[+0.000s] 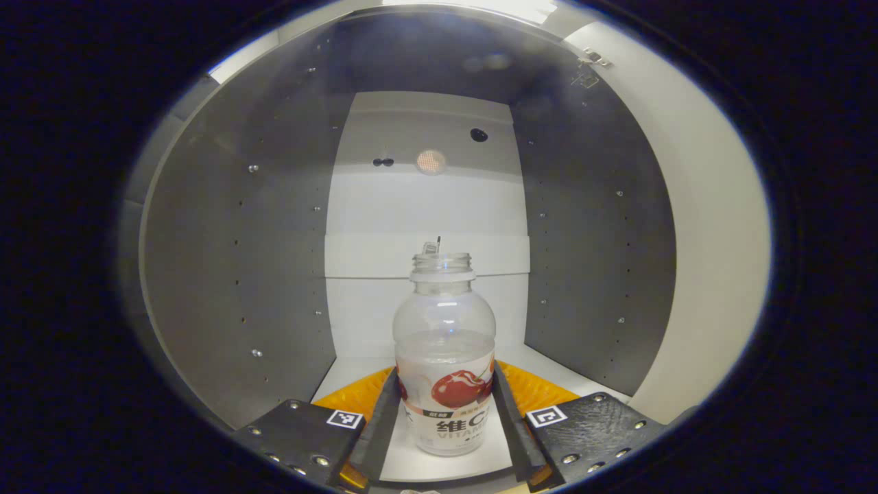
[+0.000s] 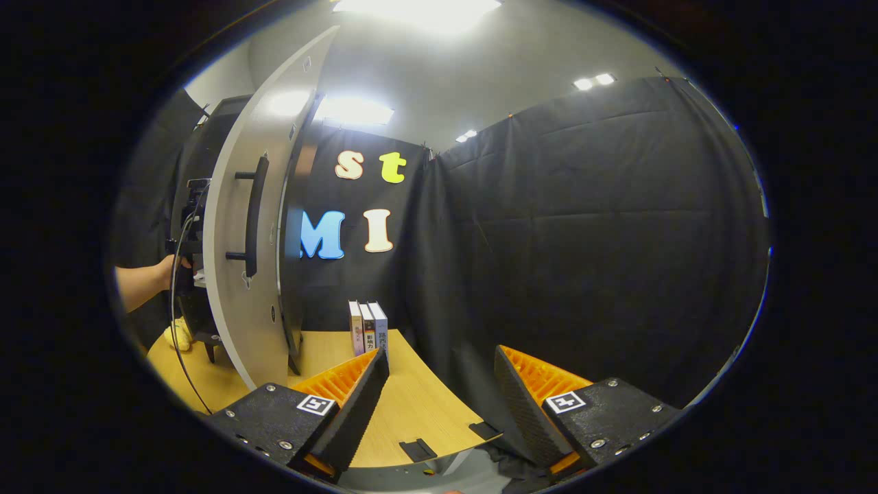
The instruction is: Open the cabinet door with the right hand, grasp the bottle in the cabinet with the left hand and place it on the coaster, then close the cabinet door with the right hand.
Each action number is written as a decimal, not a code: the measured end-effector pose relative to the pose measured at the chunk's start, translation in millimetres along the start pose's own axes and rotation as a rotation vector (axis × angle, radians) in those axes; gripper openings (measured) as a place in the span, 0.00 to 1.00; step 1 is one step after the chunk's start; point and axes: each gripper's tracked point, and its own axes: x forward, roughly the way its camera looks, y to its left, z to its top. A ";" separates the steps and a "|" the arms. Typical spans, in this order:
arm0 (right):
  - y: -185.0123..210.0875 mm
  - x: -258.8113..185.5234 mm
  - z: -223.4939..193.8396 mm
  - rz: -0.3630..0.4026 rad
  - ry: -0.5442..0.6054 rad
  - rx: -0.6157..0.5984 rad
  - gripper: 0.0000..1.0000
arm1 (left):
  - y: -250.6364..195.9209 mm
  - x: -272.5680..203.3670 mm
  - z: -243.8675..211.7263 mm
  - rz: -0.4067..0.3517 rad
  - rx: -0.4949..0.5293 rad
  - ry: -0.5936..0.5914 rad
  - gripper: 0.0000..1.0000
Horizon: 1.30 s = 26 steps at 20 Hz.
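Note:
A clear, capless bottle [image 1: 444,384] with a red fruit label stands on the white floor of the cabinet [image 1: 240,274]. My left gripper [image 1: 444,394] reaches inside the cabinet, and its two fingertips [image 1: 389,398] press against the bottle's sides. In the right gripper view the white cabinet door [image 2: 254,240] with its black bar handle [image 2: 255,216] stands swung open at the left. My right gripper [image 2: 439,384] hangs open over the wooden table's [image 2: 411,405] front edge, to the right of the door, holding nothing.
Grey cabinet side walls with peg holes close in on both sides of the bottle. A person's hand [image 2: 161,274] reaches behind the open door. Three books [image 2: 368,328] stand upright on the table by the black cloth. A small yellow object [image 2: 180,334] lies under the cabinet.

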 end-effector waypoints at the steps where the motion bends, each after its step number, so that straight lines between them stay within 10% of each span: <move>1: 4.9 1.4 -1.7 0.018 0.003 0.006 0.95 | -0.2 -6.3 2.7 -0.002 -0.011 -0.005 0.71; 13: 34.0 13.0 -0.2 0.168 -0.014 0.033 0.96 | 11.2 -147.1 49.1 0.029 -0.012 -0.153 0.65; 14: 37.2 13.3 0.9 0.182 -0.015 0.043 0.96 | 15.2 -160.2 45.7 0.038 -0.009 -0.157 0.77; 26: 63.1 14.9 2.4 0.291 -0.005 0.100 0.94 | 43.5 -273.8 -12.9 0.143 0.001 -0.127 0.71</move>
